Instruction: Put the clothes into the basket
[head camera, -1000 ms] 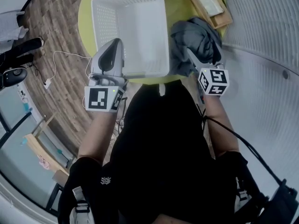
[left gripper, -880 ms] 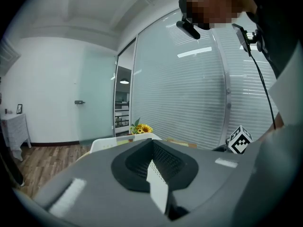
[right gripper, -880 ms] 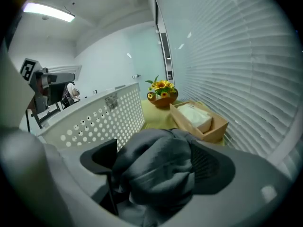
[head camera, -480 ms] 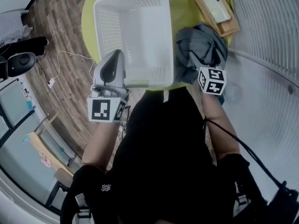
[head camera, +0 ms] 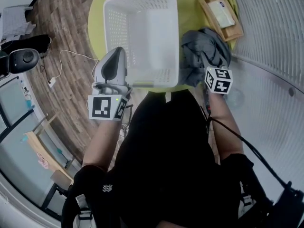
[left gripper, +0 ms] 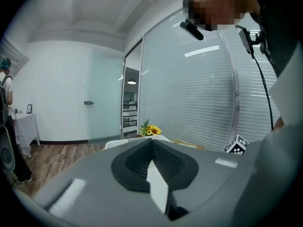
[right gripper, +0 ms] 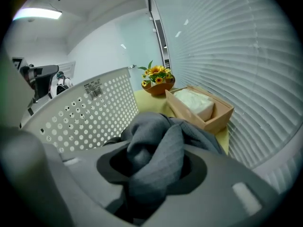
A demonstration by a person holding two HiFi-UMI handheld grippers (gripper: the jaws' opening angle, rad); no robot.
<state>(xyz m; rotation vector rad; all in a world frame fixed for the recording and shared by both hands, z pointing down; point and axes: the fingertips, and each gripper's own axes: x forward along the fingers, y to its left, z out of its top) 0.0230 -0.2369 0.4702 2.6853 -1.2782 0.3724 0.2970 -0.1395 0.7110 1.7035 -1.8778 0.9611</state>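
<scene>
White basket point(head camera: 142, 37), dotted all over with round holes; clothes point(head camera: 204, 51) dark grey, faint fine lines through the weave; table point(head camera: 187, 8) lime-yellow; tray point(head camera: 223, 13) pale tan wood; floor point(head camera: 66, 27) brown planks; flowers point(right gripper: 157, 72) bright yellow.

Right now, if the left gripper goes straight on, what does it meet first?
Probably the white basket: the left gripper, jaws together, points at its near left wall, whose rim shows just past the tips. Depth is unclear; it might clear the rim.
</scene>
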